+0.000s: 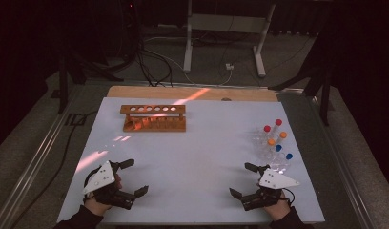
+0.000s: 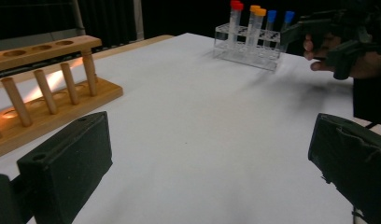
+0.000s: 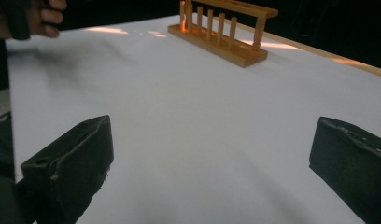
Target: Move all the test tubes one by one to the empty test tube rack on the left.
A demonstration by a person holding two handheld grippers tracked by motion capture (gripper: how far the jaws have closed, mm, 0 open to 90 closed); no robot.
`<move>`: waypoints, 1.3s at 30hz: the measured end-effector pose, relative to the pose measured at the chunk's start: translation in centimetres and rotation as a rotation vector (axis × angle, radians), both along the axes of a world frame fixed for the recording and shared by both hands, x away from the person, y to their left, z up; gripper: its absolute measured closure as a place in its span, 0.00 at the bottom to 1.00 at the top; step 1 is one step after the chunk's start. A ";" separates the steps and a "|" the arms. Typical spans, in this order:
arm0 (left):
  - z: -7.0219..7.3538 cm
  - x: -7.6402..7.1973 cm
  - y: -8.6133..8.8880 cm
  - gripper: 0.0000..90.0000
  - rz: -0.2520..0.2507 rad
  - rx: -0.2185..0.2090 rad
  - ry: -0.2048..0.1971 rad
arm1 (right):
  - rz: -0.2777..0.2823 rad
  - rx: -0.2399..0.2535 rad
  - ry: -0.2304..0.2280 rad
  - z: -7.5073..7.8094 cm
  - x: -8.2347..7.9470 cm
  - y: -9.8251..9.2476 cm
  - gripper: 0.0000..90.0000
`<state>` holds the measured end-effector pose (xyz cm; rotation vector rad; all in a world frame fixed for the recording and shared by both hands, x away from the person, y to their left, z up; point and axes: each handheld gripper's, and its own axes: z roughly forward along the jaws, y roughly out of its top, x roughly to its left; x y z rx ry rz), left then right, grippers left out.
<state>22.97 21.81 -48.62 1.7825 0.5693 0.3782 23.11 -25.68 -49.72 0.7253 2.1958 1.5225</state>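
A wooden test-tube rack (image 1: pixel 153 118) with empty holes stands at the back left of the white table (image 1: pixel 197 143). Several capped tubes with red, orange and blue lids stand in a clear rack (image 1: pixel 272 145) at the right. My left gripper (image 1: pixel 134 177) rests near the front left edge, open, nothing between its jaws. My right gripper (image 1: pixel 243 179) sits near the front right edge, just in front of the clear rack, open and empty too. The left gripper view shows the wooden rack (image 2: pixel 44 88) to its left and the clear rack (image 2: pixel 251 39) far ahead.
Beyond the table's far wooden edge (image 1: pixel 192 91) lie cables and the feet of a metal stand (image 1: pixel 221 43) on the floor. A metal rail (image 1: pixel 35 157) runs along the table's left side.
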 end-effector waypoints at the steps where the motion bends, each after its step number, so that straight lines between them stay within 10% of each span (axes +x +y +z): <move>1: 0.0 0.0 0.0 0.01 -0.005 0.000 0.001 | 0.000 0.000 0.000 0.0 0.0 0.0 0.00; 12: -0.1 0.0 0.1 0.01 -0.026 -0.013 0.012 | -0.038 -0.097 0.008 -0.2 0.0 0.7 0.00; 20: -0.2 0.2 0.0 0.01 -0.024 -0.015 0.024 | -0.028 -0.091 0.035 0.7 -0.5 1.3 0.00; 39: 0.0 0.1 0.1 0.01 -0.019 -0.025 0.021 | -0.093 -0.028 -0.056 5.4 -1.0 0.6 0.00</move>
